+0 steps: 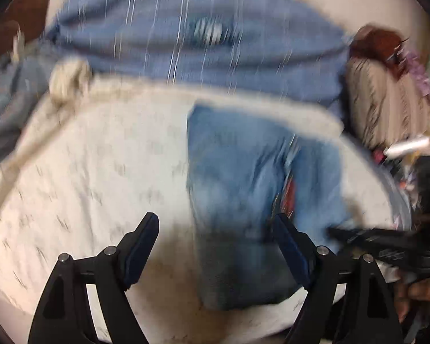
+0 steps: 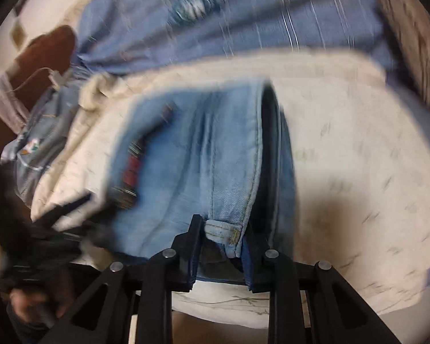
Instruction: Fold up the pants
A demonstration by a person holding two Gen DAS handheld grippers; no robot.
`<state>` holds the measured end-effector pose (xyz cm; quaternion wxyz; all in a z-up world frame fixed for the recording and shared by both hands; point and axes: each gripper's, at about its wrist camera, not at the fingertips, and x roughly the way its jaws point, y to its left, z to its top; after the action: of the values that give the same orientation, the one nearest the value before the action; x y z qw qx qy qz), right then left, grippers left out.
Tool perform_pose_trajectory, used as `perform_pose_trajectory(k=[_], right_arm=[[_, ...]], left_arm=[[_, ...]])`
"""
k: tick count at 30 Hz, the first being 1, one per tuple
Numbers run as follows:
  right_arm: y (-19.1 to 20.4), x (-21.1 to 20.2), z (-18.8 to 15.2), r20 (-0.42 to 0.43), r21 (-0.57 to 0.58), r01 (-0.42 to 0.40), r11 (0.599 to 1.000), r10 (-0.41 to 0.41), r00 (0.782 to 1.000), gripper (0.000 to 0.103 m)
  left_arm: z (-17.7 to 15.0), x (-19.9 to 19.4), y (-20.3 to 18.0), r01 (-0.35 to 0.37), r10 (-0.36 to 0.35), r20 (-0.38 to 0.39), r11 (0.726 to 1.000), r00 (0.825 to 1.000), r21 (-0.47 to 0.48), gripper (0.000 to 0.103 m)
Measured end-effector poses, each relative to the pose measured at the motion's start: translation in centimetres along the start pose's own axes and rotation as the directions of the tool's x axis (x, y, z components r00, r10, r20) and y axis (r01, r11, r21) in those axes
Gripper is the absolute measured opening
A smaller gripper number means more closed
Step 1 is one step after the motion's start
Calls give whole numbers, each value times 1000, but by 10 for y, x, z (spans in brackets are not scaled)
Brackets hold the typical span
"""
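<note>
Light blue jeans (image 1: pixel 243 177) lie folded in a long strip on a white patterned quilt (image 1: pixel 100 172). My left gripper (image 1: pixel 218 238) is open over the near end of the jeans, its right finger (image 1: pixel 289 246) above the denim and its left finger above the quilt. Both pads look bare. In the right wrist view my right gripper (image 2: pixel 223 243) is shut on a stitched edge of the jeans (image 2: pixel 186 157) at their near end, with denim pinched between the fingers. The right gripper (image 1: pixel 387 243) also shows blurred at the right edge of the left wrist view, and the left gripper (image 2: pixel 57 215) shows blurred at the left edge of the right wrist view.
A blue striped blanket (image 1: pixel 186 28) covers the far side of the bed. A beige striped pillow (image 1: pixel 387 100) lies at the right, with clutter below it. A brown headboard (image 2: pixel 48 54) stands at the far left. A hand (image 2: pixel 28 306) holds the left gripper.
</note>
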<state>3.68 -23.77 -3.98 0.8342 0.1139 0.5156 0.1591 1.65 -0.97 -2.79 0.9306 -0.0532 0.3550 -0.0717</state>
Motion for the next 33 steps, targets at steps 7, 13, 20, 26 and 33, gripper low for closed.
perform_pose_trajectory(k=[7,13,20,26,33], right_arm=[[-14,-17,3,14,33,-81,996,80,997,48],[6,-79,38,204,-1,-166,986,162,965,61],[-18,29,103,0,180,-313,932,318,948,64],[-50,53,93,-13,288,-379,879,400,917,57],[-4,-1,114,54,107,-306,946,302,952,62]], left_arm=[[-10,31,-23,-119,135,-112,984,985,134,84],[-10,28,-19,-111,126,-111,985,986,129,84],[-12,25,-16,-67,79,-124,992,989,103,84],[10,-15,14,4,0,52,996,999,-86,83],[-3,38,-2,-88,82,-176,996,981,-24,83]])
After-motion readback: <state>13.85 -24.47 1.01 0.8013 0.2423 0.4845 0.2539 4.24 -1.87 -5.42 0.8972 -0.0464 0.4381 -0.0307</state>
